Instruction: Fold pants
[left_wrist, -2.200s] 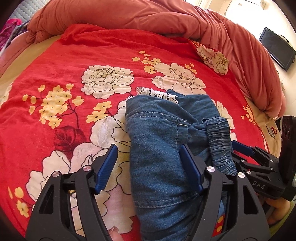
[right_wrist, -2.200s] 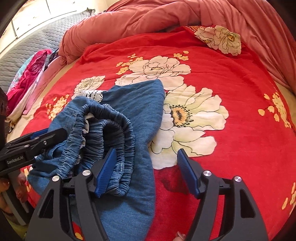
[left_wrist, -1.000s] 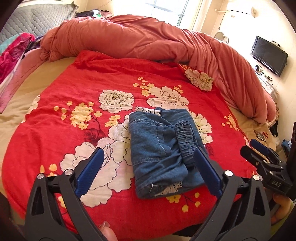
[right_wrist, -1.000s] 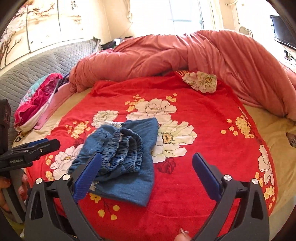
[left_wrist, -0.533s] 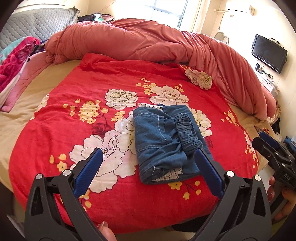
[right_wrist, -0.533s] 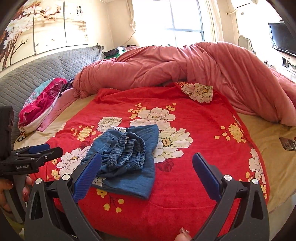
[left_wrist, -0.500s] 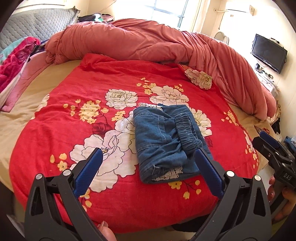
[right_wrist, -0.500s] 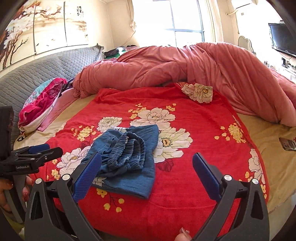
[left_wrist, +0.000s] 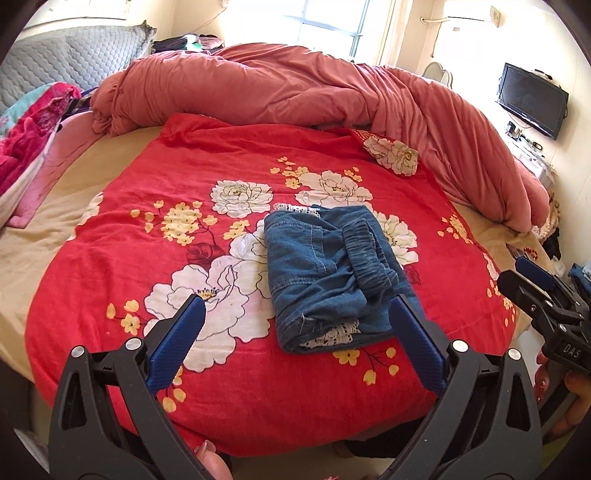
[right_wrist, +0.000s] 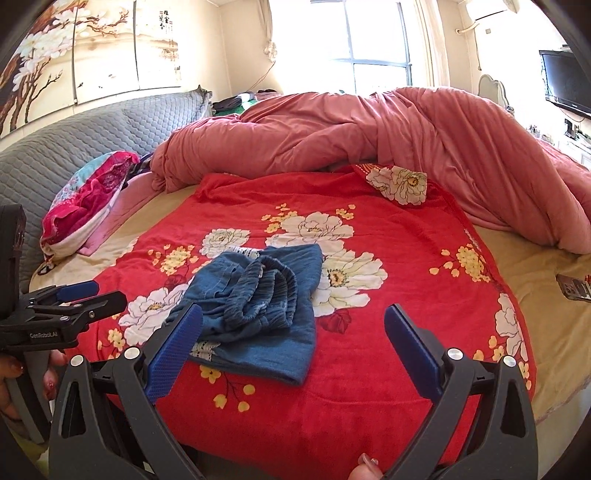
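Folded pants on the bed, both grippers spread wide and empty.
The denim pants (left_wrist: 325, 273) lay folded on the red floral blanket (left_wrist: 122, 258), elastic waistband uppermost, lace trim partly tucked out of sight. The left gripper (left_wrist: 295, 343) and right gripper (right_wrist: 293, 343) hung clear of the bed's near edge, handles cut off by the frame.

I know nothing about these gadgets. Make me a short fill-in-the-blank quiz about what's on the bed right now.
1. The folded denim pants lie on a ____ floral blanket.
2. Both the left gripper and the right gripper are ____ and hold nothing.
3. White ____ trim shows at the pants' near edge.
4. The bunched pink duvet lies ____ the pants, towards the window.

Missing words: red; open; lace; behind
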